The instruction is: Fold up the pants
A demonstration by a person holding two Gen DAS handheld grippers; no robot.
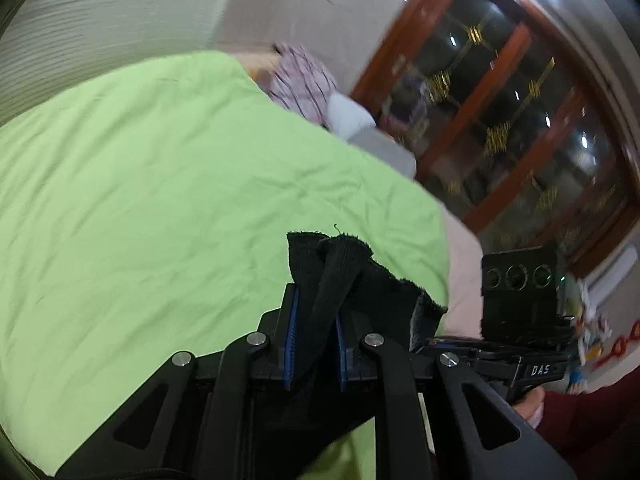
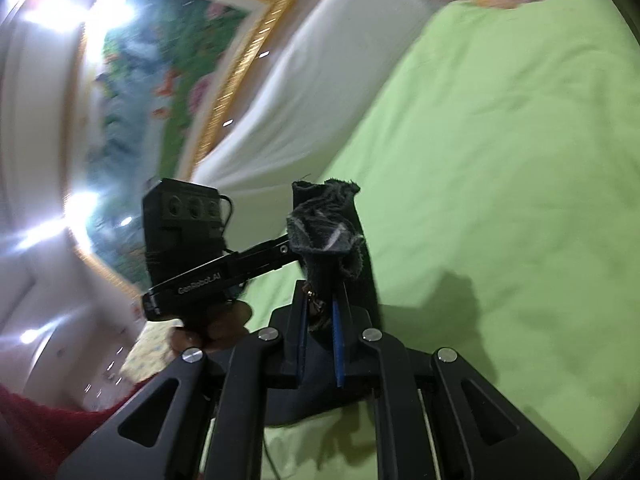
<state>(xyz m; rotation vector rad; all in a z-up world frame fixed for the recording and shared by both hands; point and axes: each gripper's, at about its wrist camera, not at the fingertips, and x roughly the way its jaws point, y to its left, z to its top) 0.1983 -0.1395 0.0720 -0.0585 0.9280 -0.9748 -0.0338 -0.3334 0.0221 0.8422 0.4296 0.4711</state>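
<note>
The black pants (image 1: 340,276) are pinched by an edge between the blue pads of my left gripper (image 1: 316,344), which is shut on them and held above the green bed sheet (image 1: 160,184). In the right wrist view my right gripper (image 2: 322,328) is shut on another bunched black edge of the pants (image 2: 326,224), also lifted above the sheet (image 2: 500,160). The two grippers are close side by side: the right one (image 1: 516,320) shows at the right of the left wrist view, the left one (image 2: 192,256) at the left of the right wrist view. The rest of the pants hangs below, hidden.
A white padded headboard (image 2: 320,92) and a gold-framed painting (image 2: 160,92) stand behind the bed. Pillows and a checked cloth (image 1: 304,84) lie at the far side, before a wooden glass-door cabinet (image 1: 500,112). My red sleeve (image 1: 592,420) is at the lower right.
</note>
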